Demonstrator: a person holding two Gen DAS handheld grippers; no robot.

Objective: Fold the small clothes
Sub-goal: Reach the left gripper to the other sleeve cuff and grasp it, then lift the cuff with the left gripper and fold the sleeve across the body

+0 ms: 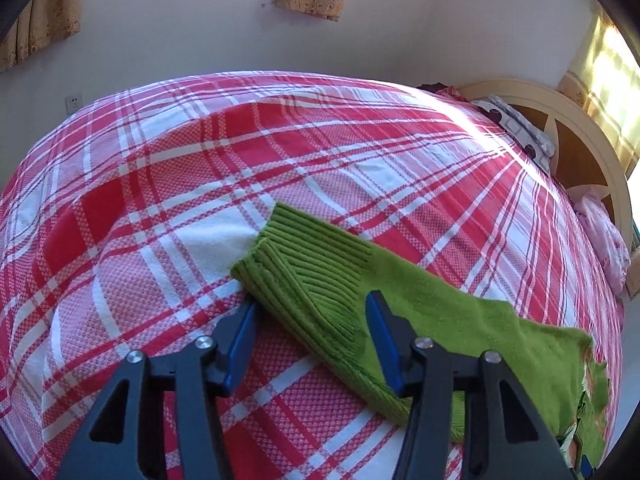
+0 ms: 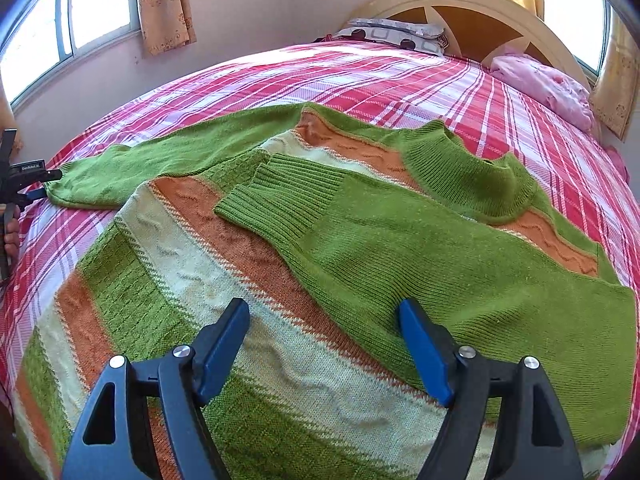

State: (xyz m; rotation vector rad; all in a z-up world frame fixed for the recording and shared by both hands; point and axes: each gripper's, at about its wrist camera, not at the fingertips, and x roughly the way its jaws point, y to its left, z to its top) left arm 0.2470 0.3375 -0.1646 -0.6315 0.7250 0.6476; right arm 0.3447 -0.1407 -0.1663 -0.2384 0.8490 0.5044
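Showing a bed [image 1: 160,184] under a red, pink and white plaid sheet, filling most of both views. Lying flat on it: a knit sweater [image 2: 248,264] striped green, orange and cream, neck toward the headboard [image 2: 472,12].

Sleeves: one sleeve [image 2: 360,236] lying folded across the chest, ribbed cuff near the middle; other sleeve [image 1: 320,264] stretching out sideways onto the bare sheet, cuff flat.

Left hand-held gripper [image 1: 312,320] pointing down at that outstretched sleeve, blue fingers [image 1: 240,344] straddling it near the ribbing, one finger on the sheet side, the other over the green knit. Jaws part-way apart, not pinching, cloth between them but not grasped.

Right hand-held gripper [image 2: 324,344] hovering over the sweater's lower body, jaws wide, released, gripping nothing; far finger over the folded sleeve's edge, near finger over a cream stripe.

Room: pale wall [image 1: 200,32] behind the bed, window [image 2: 60,20] with yellow-tan patterned curtains [image 2: 164,4], wall socket [image 1: 74,102] low near the bed edge. Cream headboard with brown panels, patterned grey pillow [image 2: 400,34] against it, pink bundle [image 2: 548,88] beside it, second bright window at the headboard side. Sunlight washing out the sheet near the pillow. Left gripper also showing small at the right view's left edge, touching the far cuff.
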